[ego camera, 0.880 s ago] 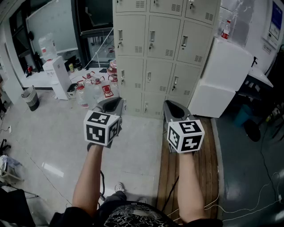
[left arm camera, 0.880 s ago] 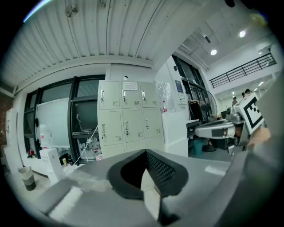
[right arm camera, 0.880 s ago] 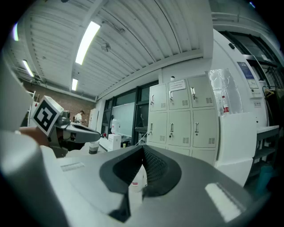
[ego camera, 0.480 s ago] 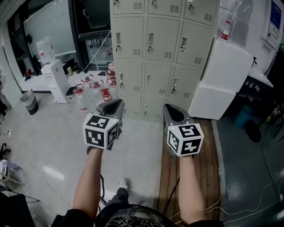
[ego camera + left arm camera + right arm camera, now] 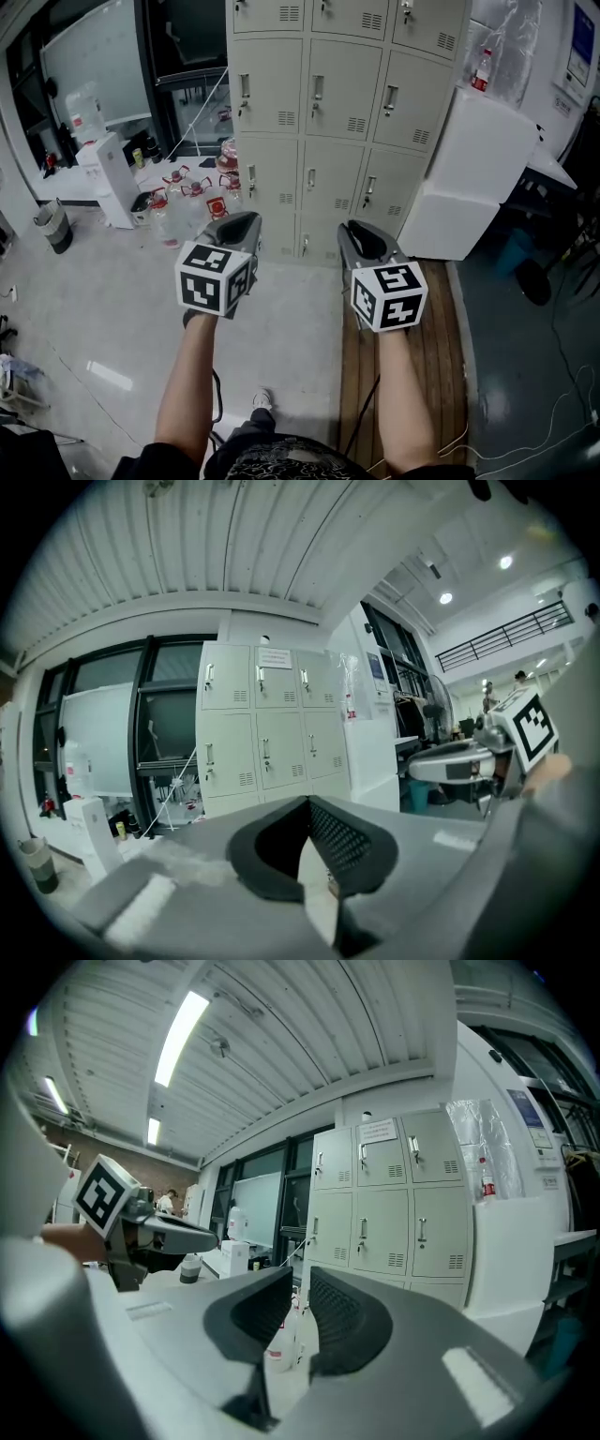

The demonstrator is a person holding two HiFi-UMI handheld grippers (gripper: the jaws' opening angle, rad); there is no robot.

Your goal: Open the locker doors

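The left hand-held gripper (image 5: 306, 803) has its jaws together at the tips, w/ nothing between them. The right hand-held gripper (image 5: 300, 1279) has its jaws a little bit apart, just a thin gap, & nothing in it. Both are held out side by side in the air, touching nothing. The lockers (image 5: 319, 94) stand straight ahead, well apart from both. They're pale w/ small handles, & all the doors (image 5: 345, 80) in view are shut. Big water bottles (image 5: 187, 202) sit on the floor (image 5: 112, 291) near the lockers' left side. Big white blocks (image 5: 469, 159) stand just beside the lockers on the right.
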